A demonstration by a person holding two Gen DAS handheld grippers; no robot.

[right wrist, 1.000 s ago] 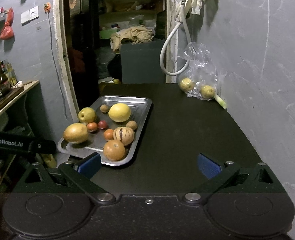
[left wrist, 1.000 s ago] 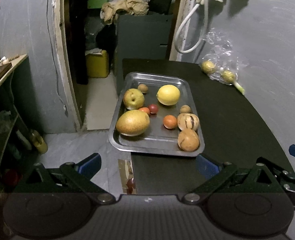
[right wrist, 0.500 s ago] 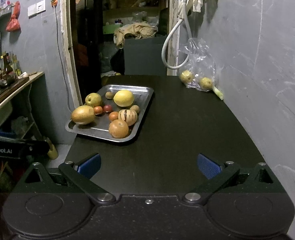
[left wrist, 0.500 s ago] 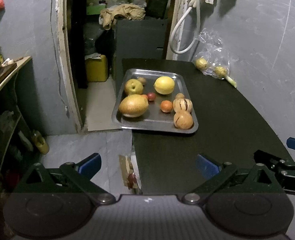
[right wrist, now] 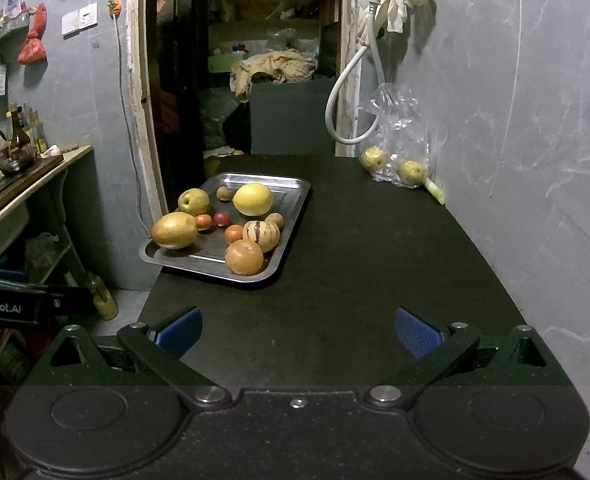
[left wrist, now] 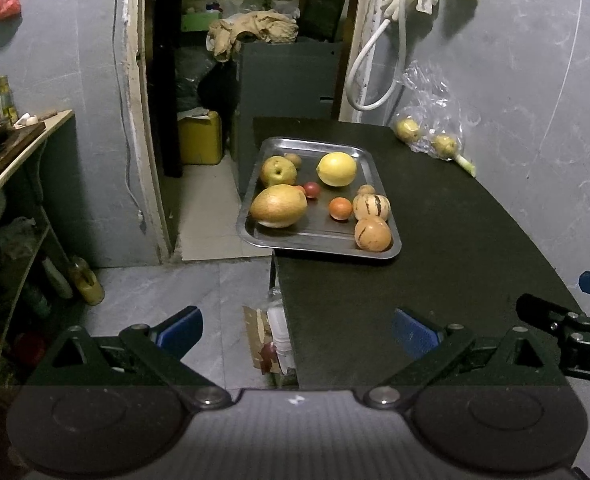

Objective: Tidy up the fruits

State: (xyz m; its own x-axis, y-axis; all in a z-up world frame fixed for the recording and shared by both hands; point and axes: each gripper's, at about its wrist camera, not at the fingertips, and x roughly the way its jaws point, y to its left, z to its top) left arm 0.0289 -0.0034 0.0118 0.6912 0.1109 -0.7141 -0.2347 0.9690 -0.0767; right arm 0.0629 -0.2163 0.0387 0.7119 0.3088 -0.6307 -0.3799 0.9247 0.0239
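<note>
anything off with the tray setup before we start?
Yes: the metal tray sits askew at the dark table's left edge, and its near-left corner juts out past the edge over the floor, with the large yellow-brown fruit resting at that end. Both grippers are open and well short of it.

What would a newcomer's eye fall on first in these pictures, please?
Most likely the metal tray of fruit at the left edge of the dark table, with a large yellow lemon at its far end. Next, the clear plastic bag holding two yellowish fruits against the grey wall. Both grippers, left and right, are open and empty, well short of the tray.
</note>
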